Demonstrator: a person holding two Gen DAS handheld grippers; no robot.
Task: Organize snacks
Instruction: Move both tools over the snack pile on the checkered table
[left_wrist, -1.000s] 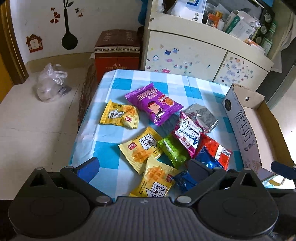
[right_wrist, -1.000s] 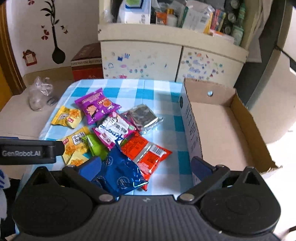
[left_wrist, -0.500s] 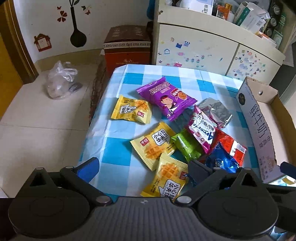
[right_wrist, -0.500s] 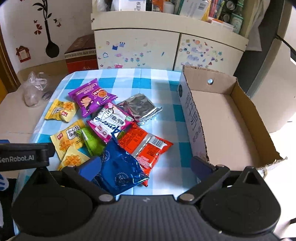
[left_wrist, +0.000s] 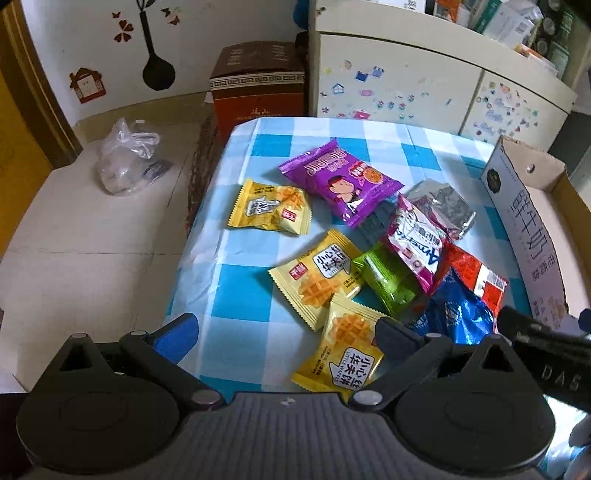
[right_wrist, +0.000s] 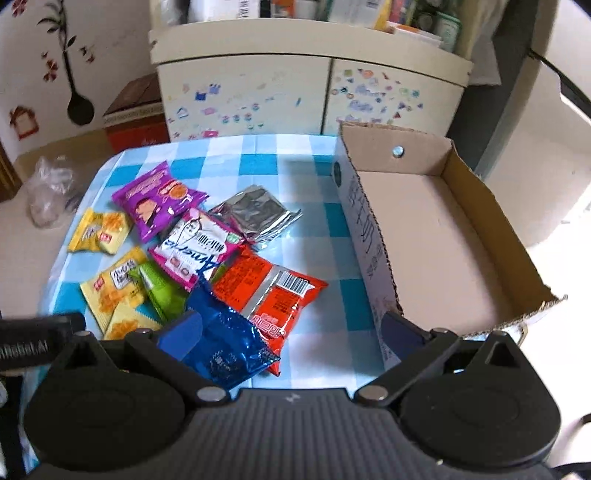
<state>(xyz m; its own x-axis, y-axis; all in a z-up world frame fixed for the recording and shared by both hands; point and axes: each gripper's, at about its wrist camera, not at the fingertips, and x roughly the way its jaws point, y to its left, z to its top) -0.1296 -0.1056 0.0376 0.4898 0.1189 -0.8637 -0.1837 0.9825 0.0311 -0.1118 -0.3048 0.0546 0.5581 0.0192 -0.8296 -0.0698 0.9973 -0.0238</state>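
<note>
Snack packets (left_wrist: 354, 258) lie heaped beside the empty cardboard box (right_wrist: 436, 236) — their likely destination; both grippers (left_wrist: 284, 332) (right_wrist: 291, 328) hover, fingers spread, holding nothing.

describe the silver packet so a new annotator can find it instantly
Start at the open cardboard box on the right of the blue-checked tablecloth. The silver packet lies just left of it, at the pile's far edge. It is the only plain, unprinted foil wrapper.
</note>
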